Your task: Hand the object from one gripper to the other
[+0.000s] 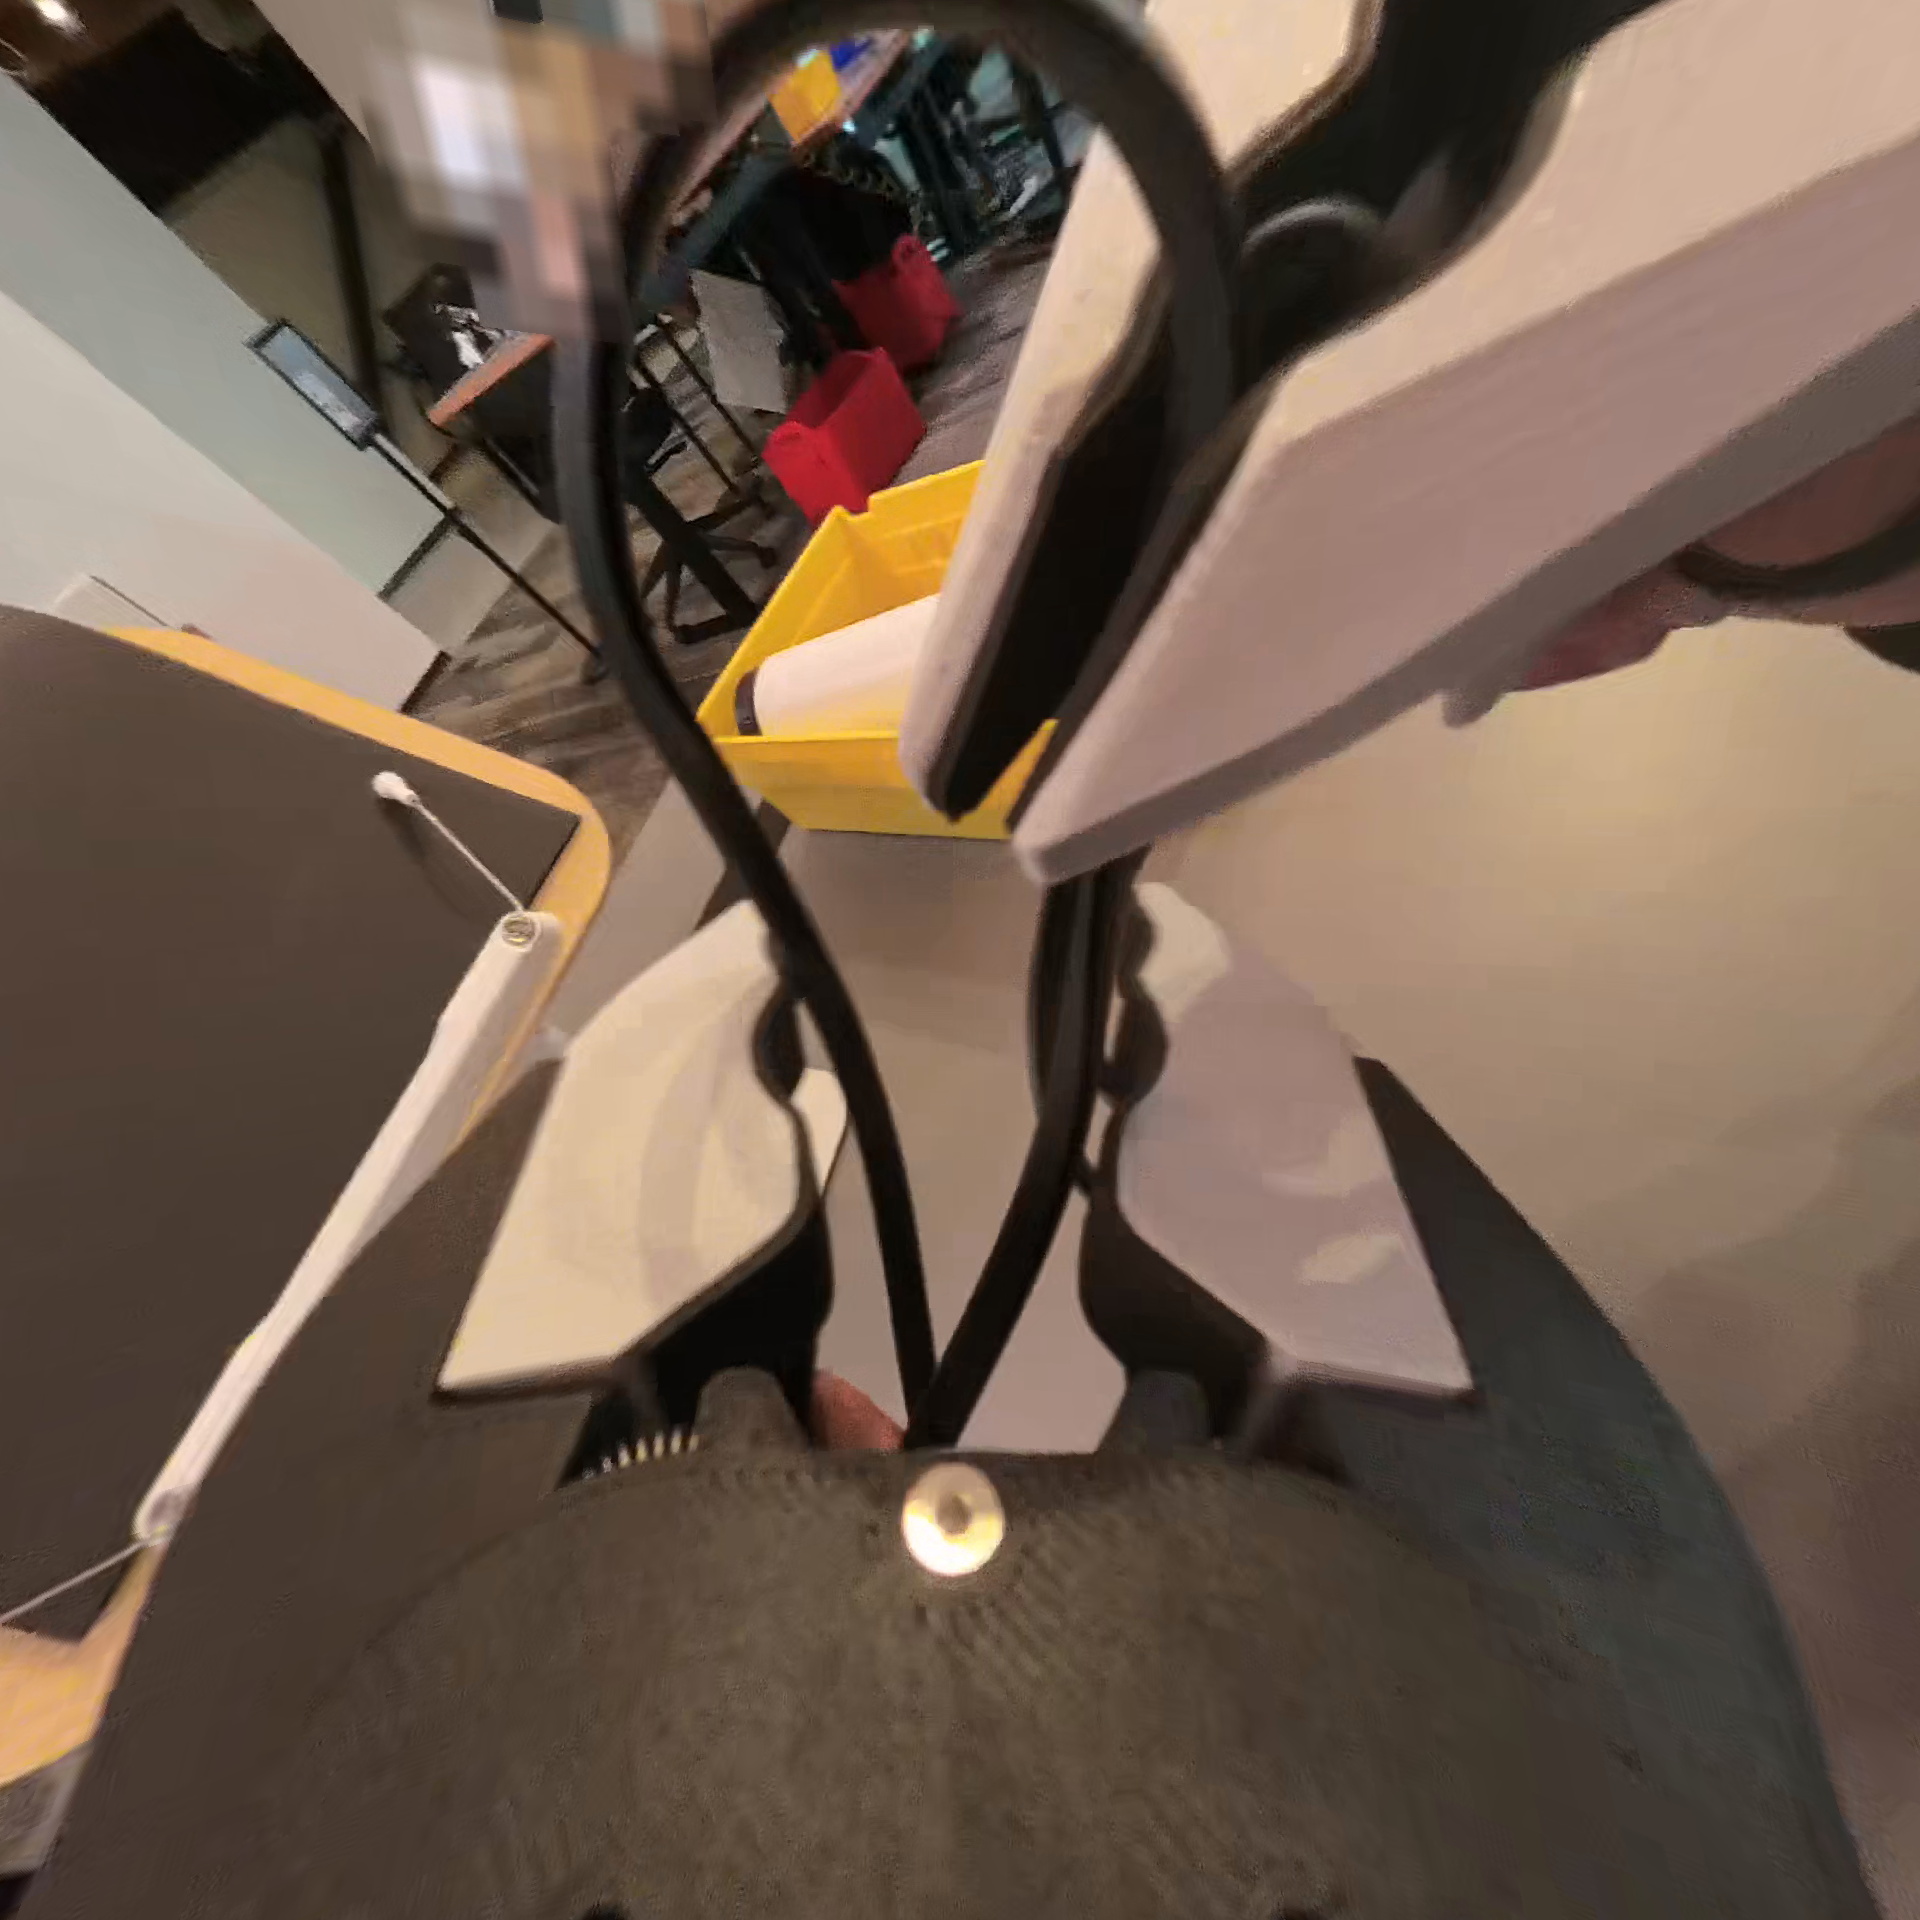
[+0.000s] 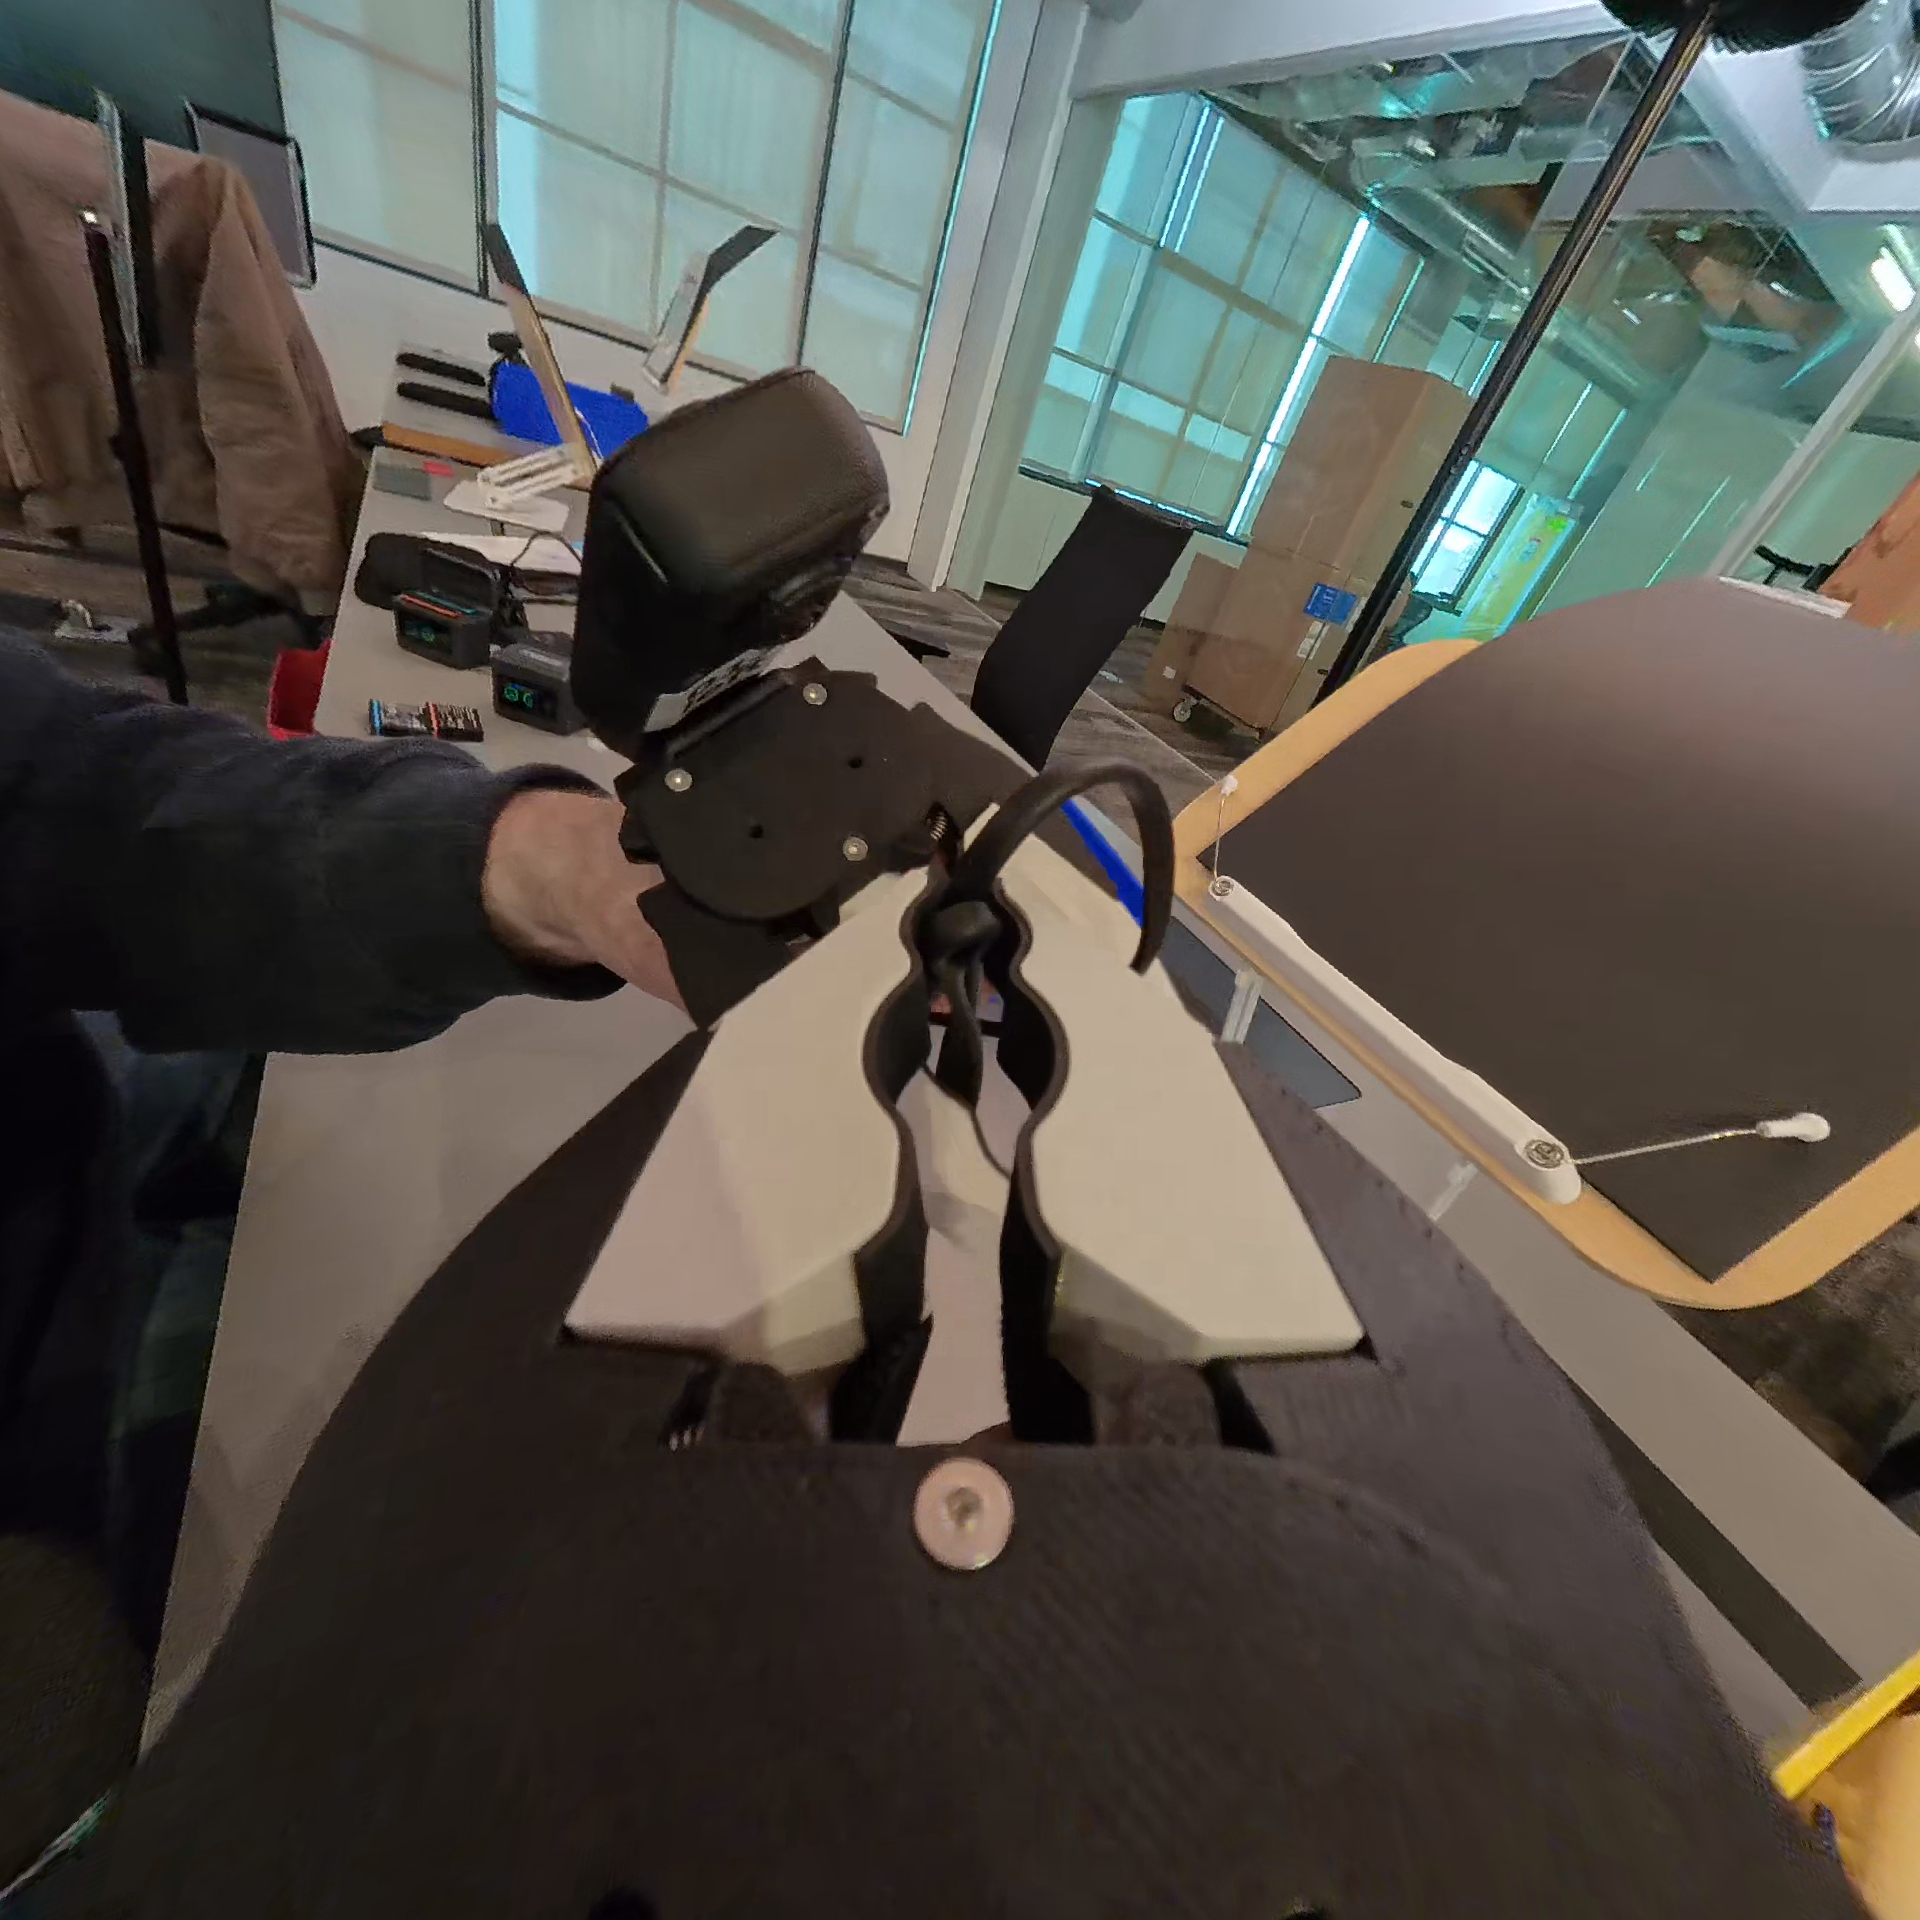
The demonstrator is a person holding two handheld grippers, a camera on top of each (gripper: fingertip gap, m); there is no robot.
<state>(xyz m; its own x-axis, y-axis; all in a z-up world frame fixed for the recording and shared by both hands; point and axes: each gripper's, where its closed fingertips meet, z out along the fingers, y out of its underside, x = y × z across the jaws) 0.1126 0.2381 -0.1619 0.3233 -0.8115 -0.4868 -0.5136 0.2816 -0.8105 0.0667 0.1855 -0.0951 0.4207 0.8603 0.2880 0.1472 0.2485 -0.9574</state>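
Two claws: left (image 1: 961, 1049) spread round black cord (image 1: 717, 790), right (image 2: 961, 925) pinching it

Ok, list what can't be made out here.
- Left wrist view: the cord ends are hidden at the bottom behind the body of the left hand-held gripper. The top of its loop is blurred.
- Left wrist view: the white roll in the bin is half covered by the right hand-held gripper.
- Right wrist view: the left hand-held gripper's fingers are hidden behind the right one's fingers.
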